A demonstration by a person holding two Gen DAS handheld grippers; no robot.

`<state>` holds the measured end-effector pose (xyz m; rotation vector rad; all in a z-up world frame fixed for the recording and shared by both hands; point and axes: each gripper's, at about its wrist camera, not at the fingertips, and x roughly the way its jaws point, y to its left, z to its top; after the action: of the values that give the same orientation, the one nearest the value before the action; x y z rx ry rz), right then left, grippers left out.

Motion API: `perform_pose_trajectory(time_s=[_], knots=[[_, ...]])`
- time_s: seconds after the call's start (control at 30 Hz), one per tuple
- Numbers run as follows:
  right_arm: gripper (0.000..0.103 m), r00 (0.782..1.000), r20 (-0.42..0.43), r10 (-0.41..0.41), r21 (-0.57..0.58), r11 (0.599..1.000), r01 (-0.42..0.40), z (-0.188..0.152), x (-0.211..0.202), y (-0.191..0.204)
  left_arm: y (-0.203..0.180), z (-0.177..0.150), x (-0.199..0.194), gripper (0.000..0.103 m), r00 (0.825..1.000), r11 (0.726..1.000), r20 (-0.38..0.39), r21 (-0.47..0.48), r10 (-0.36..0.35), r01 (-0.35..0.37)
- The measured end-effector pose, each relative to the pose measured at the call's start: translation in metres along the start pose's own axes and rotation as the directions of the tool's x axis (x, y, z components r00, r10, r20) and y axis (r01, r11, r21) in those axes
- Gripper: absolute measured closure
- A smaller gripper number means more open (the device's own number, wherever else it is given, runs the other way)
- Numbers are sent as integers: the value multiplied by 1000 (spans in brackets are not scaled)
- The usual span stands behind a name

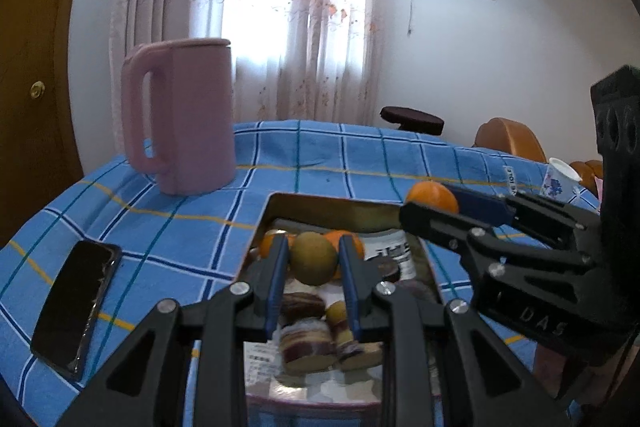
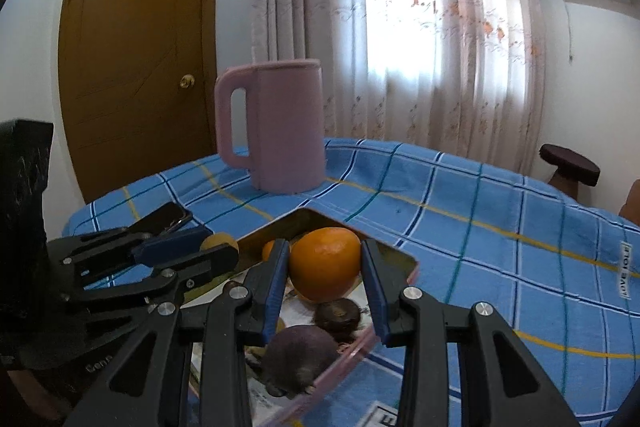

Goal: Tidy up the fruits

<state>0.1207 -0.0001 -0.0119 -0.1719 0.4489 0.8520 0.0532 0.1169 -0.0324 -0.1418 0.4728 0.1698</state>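
Note:
A shallow metal tray (image 1: pixel 332 203) on the blue checked cloth holds several fruits and cut pieces. My left gripper (image 1: pixel 314 257) is shut on a yellow-green round fruit (image 1: pixel 313 259) just above the tray's contents; it also shows in the right wrist view (image 2: pixel 220 242). My right gripper (image 2: pixel 325 269) is shut on an orange (image 2: pixel 325 265) over the tray (image 2: pixel 394 253), above dark purple fruits (image 2: pixel 300 357). In the left wrist view the right gripper (image 1: pixel 432 205) holds the orange (image 1: pixel 432 197) at the tray's far right corner.
A pink jug (image 1: pixel 184 115) stands on the cloth behind the tray. A black phone (image 1: pixel 76 307) lies at the left. A paper cup (image 1: pixel 560 179) sits at the far right edge. A dark stool (image 2: pixel 570 165) and a brown door (image 2: pixel 136 67) are beyond the table.

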Motion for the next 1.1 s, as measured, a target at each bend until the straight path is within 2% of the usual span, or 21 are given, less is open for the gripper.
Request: perform_pose_trajectory(time_s=[0.47,0.8,0.9,0.97,1.0,1.03,1.1], knots=[[65,990,-135,29,-21,999,-32,-14,31,14,15,-10,16,76,995,1000,-95,-3,3,-4],[62,978,-199,69,1,998,-70,-19,38,12,15,-10,17,75,993,1000,-117,-1,-3,3],[58,979,-196,54,1,999,-54,-20,34,9,15,-11,13,60,993,1000,-118,-3,7,-8],[55,982,-181,56,19,998,-53,-20,27,5,14,-11,5,36,996,1000,-93,-5,9,-9],[52,984,-169,56,27,998,-52,-20,21,3,14,-11,0,31,997,1000,-76,-6,15,-15],[45,986,-157,52,31,998,-47,-19,15,1,15,-10,-5,24,998,1000,-61,-10,16,-17],[40,992,-125,23,37,999,-19,-18,-1,-3,13,-8,-15,20,999,1000,-34,-16,1,-2]])
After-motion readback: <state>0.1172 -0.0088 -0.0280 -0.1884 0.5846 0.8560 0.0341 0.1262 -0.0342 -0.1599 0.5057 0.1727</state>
